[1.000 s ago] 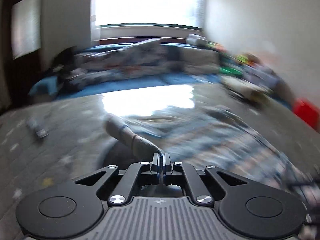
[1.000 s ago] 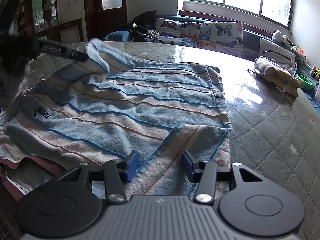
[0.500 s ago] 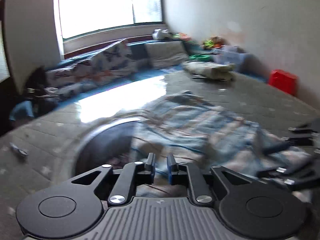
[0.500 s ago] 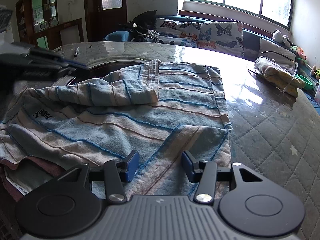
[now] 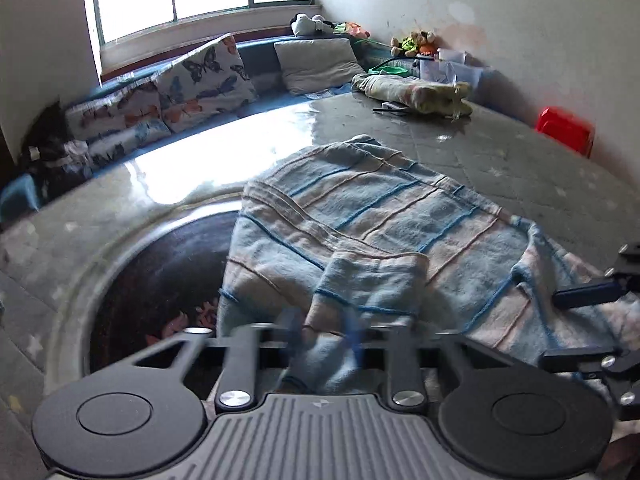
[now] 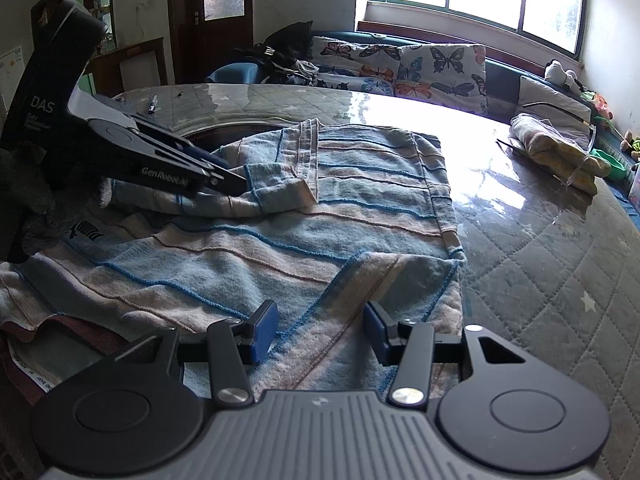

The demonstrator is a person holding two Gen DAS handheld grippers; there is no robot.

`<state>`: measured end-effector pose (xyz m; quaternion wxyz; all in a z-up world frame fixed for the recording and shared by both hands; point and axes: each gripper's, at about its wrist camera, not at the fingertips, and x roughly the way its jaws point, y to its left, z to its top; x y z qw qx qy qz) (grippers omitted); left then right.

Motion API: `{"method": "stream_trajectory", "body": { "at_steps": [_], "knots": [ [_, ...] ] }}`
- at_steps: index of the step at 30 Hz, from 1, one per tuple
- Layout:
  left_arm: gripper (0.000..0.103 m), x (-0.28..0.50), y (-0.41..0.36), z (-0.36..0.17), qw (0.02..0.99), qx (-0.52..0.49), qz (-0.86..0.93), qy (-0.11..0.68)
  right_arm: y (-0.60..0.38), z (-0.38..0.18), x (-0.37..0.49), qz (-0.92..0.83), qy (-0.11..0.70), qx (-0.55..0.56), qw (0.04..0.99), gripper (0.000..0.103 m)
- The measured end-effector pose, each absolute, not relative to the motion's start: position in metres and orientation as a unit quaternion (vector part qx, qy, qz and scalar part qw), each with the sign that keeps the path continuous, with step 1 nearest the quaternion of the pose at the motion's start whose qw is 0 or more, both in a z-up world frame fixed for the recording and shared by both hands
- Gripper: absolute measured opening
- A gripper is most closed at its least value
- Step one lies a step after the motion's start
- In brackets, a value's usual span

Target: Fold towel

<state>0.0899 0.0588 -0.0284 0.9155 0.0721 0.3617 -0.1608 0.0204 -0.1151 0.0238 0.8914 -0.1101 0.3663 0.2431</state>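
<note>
Quilted grey covering under a glossy clear sheet spreads over the big table [image 6: 560, 280], with a dark round inset [image 5: 160, 280] left of the left gripper's fingers. Butterfly cushions [image 6: 432, 64] line the window bench beyond. A rolled cloth bundle [image 6: 560, 152] lies far ahead and to the right of the right fingers.

The striped blue towel [image 5: 360, 208] lies rumpled right in front of both tools, one corner flopped over on itself. The left gripper [image 5: 320, 336] is closing, its blurred fingers taking a raised fold of towel between them. The right gripper [image 6: 320, 328] hangs with fingers spread, pinching nothing. The turned-over near corner lies just under and ahead of them.

To fold well, I would have the left pinch only the hem's edge, not a bunched layer. The right fingers should take the near corner before anything is lifted, so both corners travel level and the slick sheet does not let the cloth slide.
</note>
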Motion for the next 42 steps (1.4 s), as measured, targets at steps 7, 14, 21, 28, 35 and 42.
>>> {"method": "stream_trajectory", "body": {
  "at_steps": [7, 14, 21, 28, 35, 42],
  "knots": [
    [0.004, 0.08, 0.1, 0.004, 0.95, 0.067, -0.082, 0.295, -0.116, 0.024, 0.02, 0.242, 0.366, -0.11, 0.892, 0.049],
    [0.003, 0.108, 0.171, 0.019, 0.953, 0.099, 0.066, 0.278, -0.118, 0.024, 0.023, 0.235, 0.366, -0.111, 0.893, 0.049],
    [0.001, 0.131, 0.207, -0.017, 0.931, 0.128, 0.134, 0.314, -0.116, 0.024, 0.025, 0.225, 0.366, -0.117, 0.895, 0.049],
    [0.005, 0.12, 0.231, -0.033, 0.917, 0.097, 0.161, 0.352, -0.125, 0.028, 0.024, 0.197, 0.366, -0.114, 0.902, 0.049],
    [0.016, 0.049, 0.232, -0.009, 0.929, 0.05, 0.138, 0.34, -0.13, 0.036, 0.012, 0.179, 0.356, -0.105, 0.911, 0.04],
    [0.037, -0.033, 0.243, -0.006, 0.925, 0.005, 0.156, 0.347, -0.114, 0.033, -0.003, 0.212, 0.359, -0.115, 0.902, 0.032]
  ]
}}
